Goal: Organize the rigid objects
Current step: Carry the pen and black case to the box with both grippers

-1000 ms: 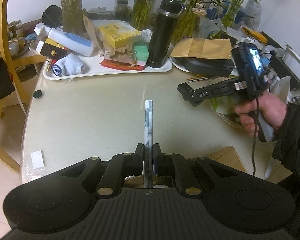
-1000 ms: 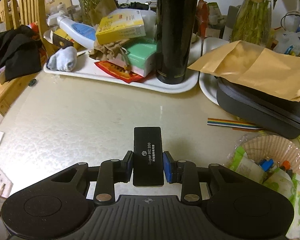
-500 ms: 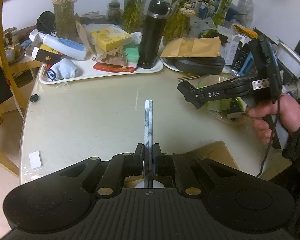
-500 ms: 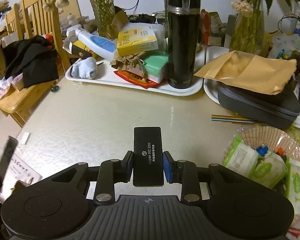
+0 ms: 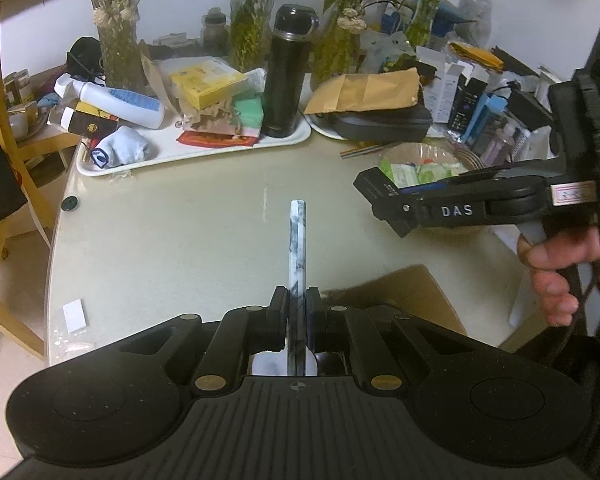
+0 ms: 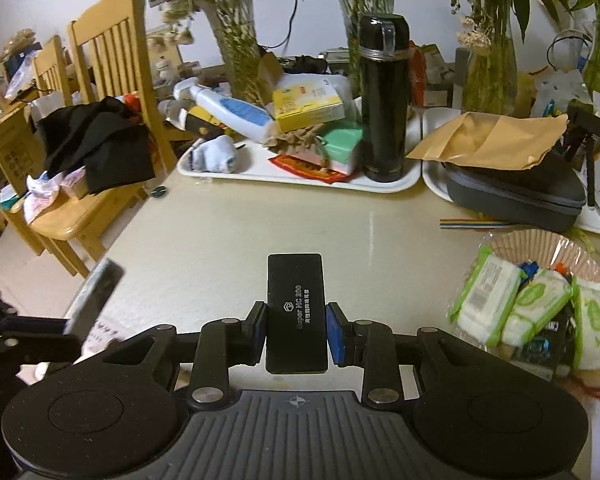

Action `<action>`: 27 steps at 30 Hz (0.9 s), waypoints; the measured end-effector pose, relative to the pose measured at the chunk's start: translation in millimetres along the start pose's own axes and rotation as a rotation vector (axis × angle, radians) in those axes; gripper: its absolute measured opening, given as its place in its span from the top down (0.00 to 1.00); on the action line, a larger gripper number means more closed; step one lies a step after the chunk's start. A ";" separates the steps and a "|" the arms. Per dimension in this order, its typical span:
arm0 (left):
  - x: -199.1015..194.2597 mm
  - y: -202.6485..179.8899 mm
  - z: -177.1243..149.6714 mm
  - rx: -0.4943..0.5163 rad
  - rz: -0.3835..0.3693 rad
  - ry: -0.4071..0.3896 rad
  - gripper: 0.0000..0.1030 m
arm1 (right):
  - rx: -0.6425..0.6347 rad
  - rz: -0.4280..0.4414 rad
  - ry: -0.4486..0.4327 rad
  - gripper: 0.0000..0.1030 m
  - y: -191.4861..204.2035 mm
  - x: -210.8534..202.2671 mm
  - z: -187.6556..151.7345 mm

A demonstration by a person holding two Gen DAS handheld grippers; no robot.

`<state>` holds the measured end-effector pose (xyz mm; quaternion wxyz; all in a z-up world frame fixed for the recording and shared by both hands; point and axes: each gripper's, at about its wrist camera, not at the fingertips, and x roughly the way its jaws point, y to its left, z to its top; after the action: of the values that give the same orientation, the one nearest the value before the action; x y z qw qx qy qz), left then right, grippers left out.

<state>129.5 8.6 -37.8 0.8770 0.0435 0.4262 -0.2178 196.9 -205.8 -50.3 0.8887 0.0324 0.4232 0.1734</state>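
Left gripper [image 5: 296, 312]: jaws clamped narrow on thin marbled slab [image 5: 297, 248], held edge-on, most of length jutting ahead of jaws. Thin edge grip: likely to pivot or slip if swung.

Right gripper [image 6: 296, 330]: jaws closed on black case [image 6: 296, 312], lengthwise between pads, front half ahead of jaws, over bare table [image 6: 228, 240].

Crowded tray [image 6: 300, 178] far ahead: protruding ends may clip flask [image 6: 382, 100].
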 end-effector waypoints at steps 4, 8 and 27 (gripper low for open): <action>-1.2 -5.7 -8.1 0.010 -0.002 0.015 0.90 | 0.003 0.012 -0.006 0.67 6.0 -14.3 -12.2; 1.9 -10.8 -15.4 0.015 -0.007 0.036 0.90 | 0.014 0.018 -0.003 0.67 7.7 -24.8 -23.6; 17.3 -39.3 -19.4 0.042 -0.062 0.077 0.67 | 0.116 0.010 0.011 0.67 -8.6 -56.3 -62.9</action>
<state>108.2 -27.7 -59.0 0.8516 0.0571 0.4563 -0.2517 118.6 -238.4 -50.7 0.8821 0.0851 0.4372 0.1531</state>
